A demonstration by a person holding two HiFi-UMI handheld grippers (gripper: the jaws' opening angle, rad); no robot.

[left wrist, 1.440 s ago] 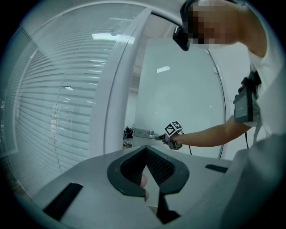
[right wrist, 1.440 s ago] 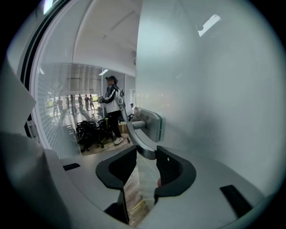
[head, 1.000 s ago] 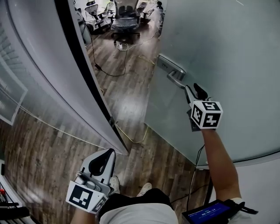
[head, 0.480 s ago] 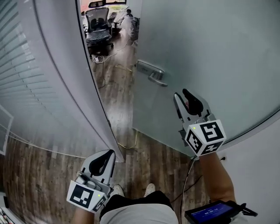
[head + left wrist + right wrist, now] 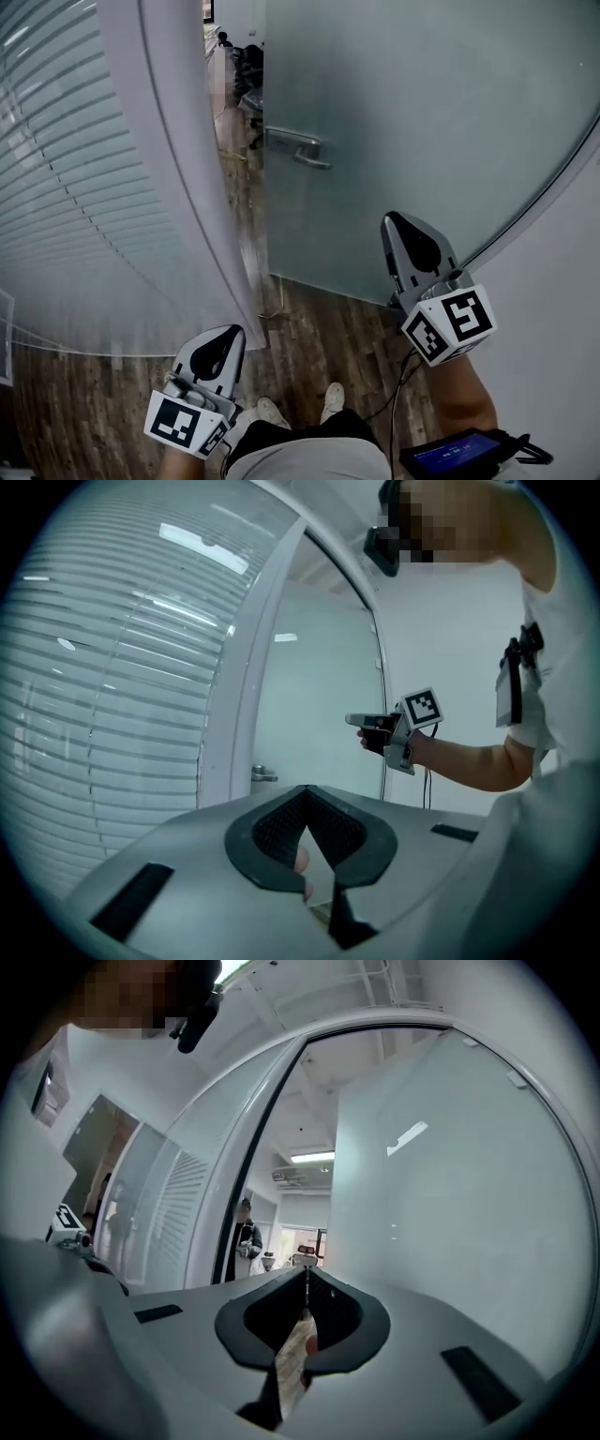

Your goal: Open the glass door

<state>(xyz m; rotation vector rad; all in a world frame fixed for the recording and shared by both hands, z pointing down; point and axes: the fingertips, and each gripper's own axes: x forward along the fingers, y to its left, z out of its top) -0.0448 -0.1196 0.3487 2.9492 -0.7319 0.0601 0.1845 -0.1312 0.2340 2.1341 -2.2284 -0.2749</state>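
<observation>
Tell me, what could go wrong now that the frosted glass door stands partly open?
The right gripper, whose jaws have just closed on nothing, is clear of the silver lever handle, so the frosted glass door might swing back shut. A thin cable lying on the wooden floor at the threshold could catch a foot.

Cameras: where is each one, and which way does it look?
Head view: on the person's head, looking steeply down at the glass door, left hand-held gripper, right hand-held gripper, shoes.
Left gripper view: on the left hand-held gripper, facing the door handle; shows the right forearm.
Right gripper view: on the right hand-held gripper, jaws just closed empty, facing the doorway.
Shared: head and left gripper views both show that handle.
</observation>
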